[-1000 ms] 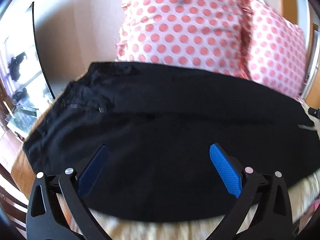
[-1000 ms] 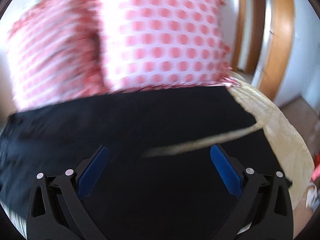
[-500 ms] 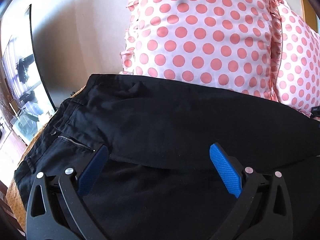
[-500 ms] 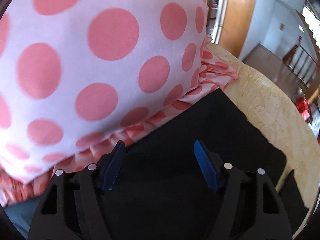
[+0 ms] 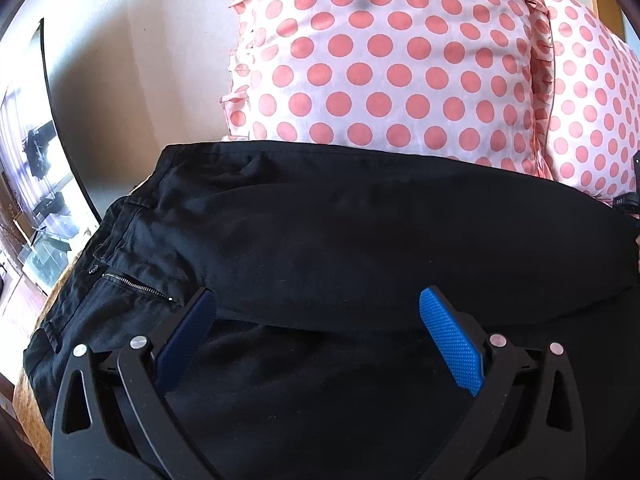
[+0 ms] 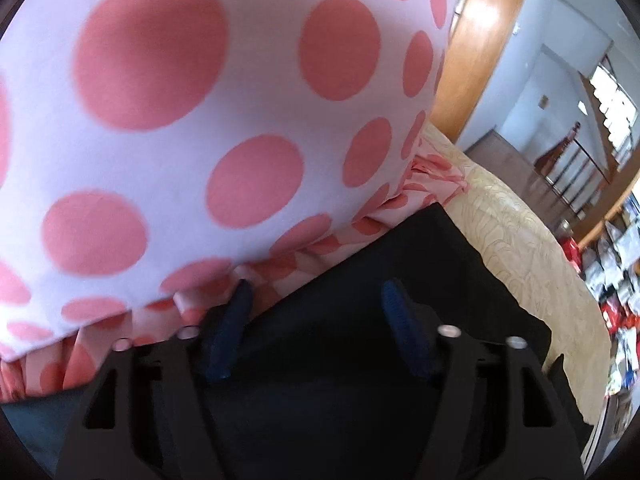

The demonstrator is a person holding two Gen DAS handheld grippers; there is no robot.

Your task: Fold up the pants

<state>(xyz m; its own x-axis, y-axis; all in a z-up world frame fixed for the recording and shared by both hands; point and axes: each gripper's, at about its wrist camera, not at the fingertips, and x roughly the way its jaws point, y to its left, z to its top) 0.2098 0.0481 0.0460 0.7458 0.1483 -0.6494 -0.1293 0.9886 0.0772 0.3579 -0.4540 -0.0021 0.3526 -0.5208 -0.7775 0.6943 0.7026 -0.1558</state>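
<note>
The right gripper (image 6: 316,328), with its dark blue ribbed pads, has been brought down close to the far hem end of the black woven pants (image 6: 420,280). Its jaws have just been closing and are now seen partly drawn in, with black cloth lying between them. Whether the pads press on that cloth cannot be told, since the fingers are shadowed and blurred. A grasp on the far edge is judged to be in hand, so that a fold can be started.

The left gripper (image 5: 316,340) is held wide apart, empty, over the pants (image 5: 360,240) near the waistband; a silver zip (image 5: 136,286) is seen at ten o'clock of it. One leg has already been laid over the other, its edge running across between the pads.

The pants are spread on a cream patterned bedcover (image 6: 520,240), against white pillows with pink dots (image 5: 380,60) at twelve o'clock. In the right view a pillow (image 6: 180,120) fills most of the frame. The hem corner at four o'clock is cut off by the gripper body.
</note>
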